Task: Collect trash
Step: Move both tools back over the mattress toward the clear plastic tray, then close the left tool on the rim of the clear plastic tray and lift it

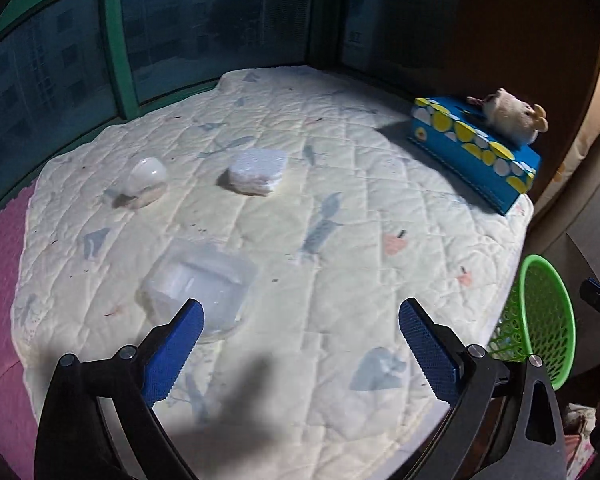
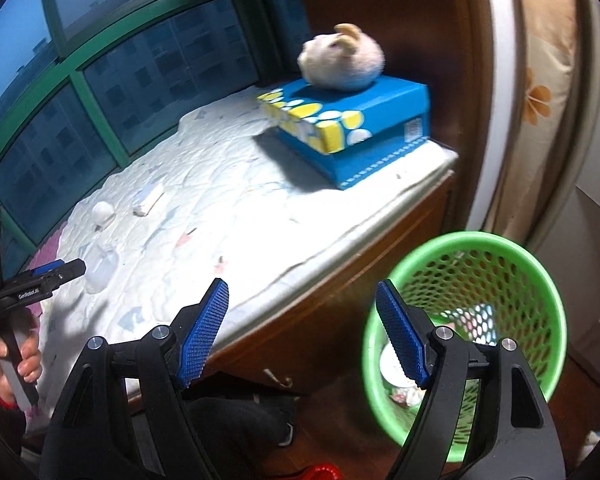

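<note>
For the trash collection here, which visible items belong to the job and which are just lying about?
Job items: clear plastic container, white foam block, clear dome-shaped cup, green mesh bin with some trash already inside, open left gripper, open right gripper.

Just lying about: blue tissue box, plush toy on top of it, quilted mat.

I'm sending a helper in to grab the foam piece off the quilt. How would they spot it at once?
On the pale quilted mat by the green-framed window, look toward the window side. The white foam block lies beside a clear dome-shaped cup. It alone is opaque, flat and squarish; its neighbours are see-through plastic.
</note>
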`<action>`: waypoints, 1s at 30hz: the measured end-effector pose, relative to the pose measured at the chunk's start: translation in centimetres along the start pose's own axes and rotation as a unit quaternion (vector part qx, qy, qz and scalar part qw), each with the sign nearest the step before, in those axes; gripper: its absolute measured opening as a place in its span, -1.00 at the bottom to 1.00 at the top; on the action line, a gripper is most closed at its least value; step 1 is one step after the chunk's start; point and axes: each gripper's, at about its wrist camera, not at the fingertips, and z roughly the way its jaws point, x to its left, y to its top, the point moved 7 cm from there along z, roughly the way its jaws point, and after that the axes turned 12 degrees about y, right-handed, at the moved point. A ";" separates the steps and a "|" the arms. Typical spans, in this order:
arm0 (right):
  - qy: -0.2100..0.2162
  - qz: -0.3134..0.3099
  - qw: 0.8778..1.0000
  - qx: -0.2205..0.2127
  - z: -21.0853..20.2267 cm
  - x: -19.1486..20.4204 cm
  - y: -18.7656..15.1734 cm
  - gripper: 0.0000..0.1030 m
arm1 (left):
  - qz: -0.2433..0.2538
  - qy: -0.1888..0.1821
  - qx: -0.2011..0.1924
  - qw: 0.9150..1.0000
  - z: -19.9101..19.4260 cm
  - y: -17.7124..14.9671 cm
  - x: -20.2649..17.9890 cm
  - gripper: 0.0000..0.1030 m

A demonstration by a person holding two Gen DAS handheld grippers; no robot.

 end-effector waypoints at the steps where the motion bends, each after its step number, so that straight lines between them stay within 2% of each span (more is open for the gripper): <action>1: 0.006 -0.004 1.000 0.003 0.5 0.6 0.1 0.48 | -0.003 0.004 0.001 1.000 0.4 -0.1 1.0 0.84; 4: 0.016 -0.019 1.000 0.012 1.8 2.4 0.4 0.48 | -0.002 0.007 0.006 1.000 1.4 -0.3 3.2 0.85; 9: 0.029 -0.032 0.999 0.026 3.7 4.7 0.5 0.48 | 0.013 0.003 0.008 1.000 2.8 -0.3 4.6 0.86; 14: 0.039 -0.045 0.997 0.041 5.4 6.6 0.6 0.48 | 0.053 0.002 0.006 0.999 3.9 -0.1 4.5 0.86; 23: 0.056 -0.068 0.995 0.056 7.7 9.5 1.3 0.49 | 0.093 0.008 0.003 0.996 5.7 0.5 4.6 0.86; 30: 0.069 -0.089 0.991 0.072 9.8 11.6 1.6 0.50 | 0.102 0.003 0.013 0.995 7.0 0.5 4.9 0.86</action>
